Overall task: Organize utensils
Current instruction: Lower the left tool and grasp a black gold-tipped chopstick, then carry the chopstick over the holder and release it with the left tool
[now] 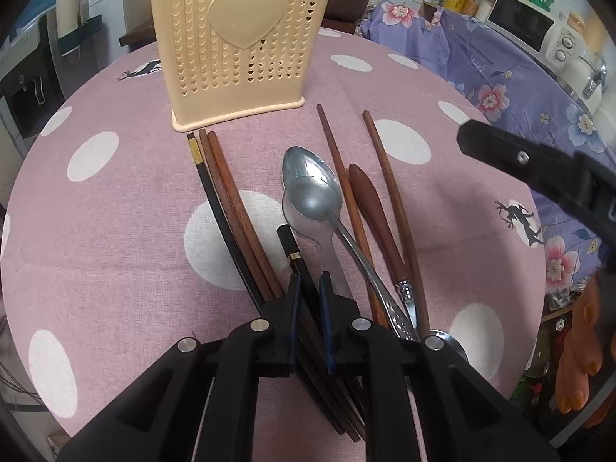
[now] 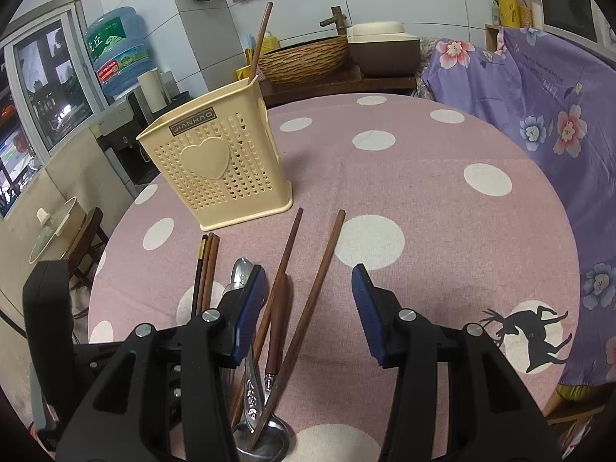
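Jaws of the left gripper [image 1: 309,292] nearly together around the black chopstick [image 1: 293,251], seemingly pinching it; contact hard to confirm. Its long axis runs away from the jaws toward the cream holder [image 1: 235,38], which is perforated plastic with a heart boss, upright, straight ahead. Rightward: two steel spoons [image 1: 312,188] nested, smooth wooden chopsticks [image 1: 338,169], a wood-handled utensil [image 1: 371,208]. Right gripper [image 2: 308,308] spread wide, empty, hovering over the brown chopsticks [image 2: 319,269]. Pink dotted tablecloth [image 2: 423,200] beneath.

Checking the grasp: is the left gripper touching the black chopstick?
Touching. The left wrist view shows the left gripper with its blue pads closed against the black chopstick.
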The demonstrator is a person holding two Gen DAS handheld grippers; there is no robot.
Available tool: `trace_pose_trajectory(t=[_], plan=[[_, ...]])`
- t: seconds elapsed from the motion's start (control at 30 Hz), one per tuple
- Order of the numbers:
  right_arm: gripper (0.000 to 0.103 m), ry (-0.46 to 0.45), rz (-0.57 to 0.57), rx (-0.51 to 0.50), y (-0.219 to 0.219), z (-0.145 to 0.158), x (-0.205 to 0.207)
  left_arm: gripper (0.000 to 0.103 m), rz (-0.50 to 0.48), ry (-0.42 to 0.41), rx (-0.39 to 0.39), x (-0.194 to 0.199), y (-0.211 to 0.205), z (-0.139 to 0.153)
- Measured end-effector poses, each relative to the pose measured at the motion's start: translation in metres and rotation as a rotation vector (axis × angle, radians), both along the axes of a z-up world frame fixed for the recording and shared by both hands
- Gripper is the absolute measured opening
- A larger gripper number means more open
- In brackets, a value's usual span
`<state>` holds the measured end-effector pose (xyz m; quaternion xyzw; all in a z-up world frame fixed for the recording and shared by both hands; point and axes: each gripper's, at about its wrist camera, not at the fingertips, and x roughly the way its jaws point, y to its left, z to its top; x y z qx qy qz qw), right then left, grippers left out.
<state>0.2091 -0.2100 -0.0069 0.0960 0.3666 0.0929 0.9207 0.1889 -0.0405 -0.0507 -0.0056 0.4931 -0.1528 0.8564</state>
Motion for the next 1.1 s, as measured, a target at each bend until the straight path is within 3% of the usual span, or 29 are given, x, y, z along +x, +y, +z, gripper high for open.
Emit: trace_pose_trajectory(t=[0.2,0.53,0.87,1.0,1.1], plan=[[0.048,0.009,-0.013,0.008,-0.003,-0.004,-0.003,0.017,0.005,0.002,0.042,0.000,-0.010,-0.001],[0.048,0.011,-0.011,0.010,-0.003,-0.005,-0.010,0.014,0.019,-0.047,0.121,0.007,-0.022,-0.004],[0.048,0.017,-0.022,0.016,-0.007,-0.006,-0.014,0.009,0.101,-0.041,-0.045,0.010,-0.007,0.004],[0.048,0.000,-0.030,0.032,-0.012,-0.003,-0.016,0.009,0.107,-0.088,-0.101,0.003,0.007,0.030],[0.048,-0.028,-0.029,0.038,-0.014,0.000,-0.018,0.008,0.108,-0.123,-0.200,-0.004,0.025,0.057]])
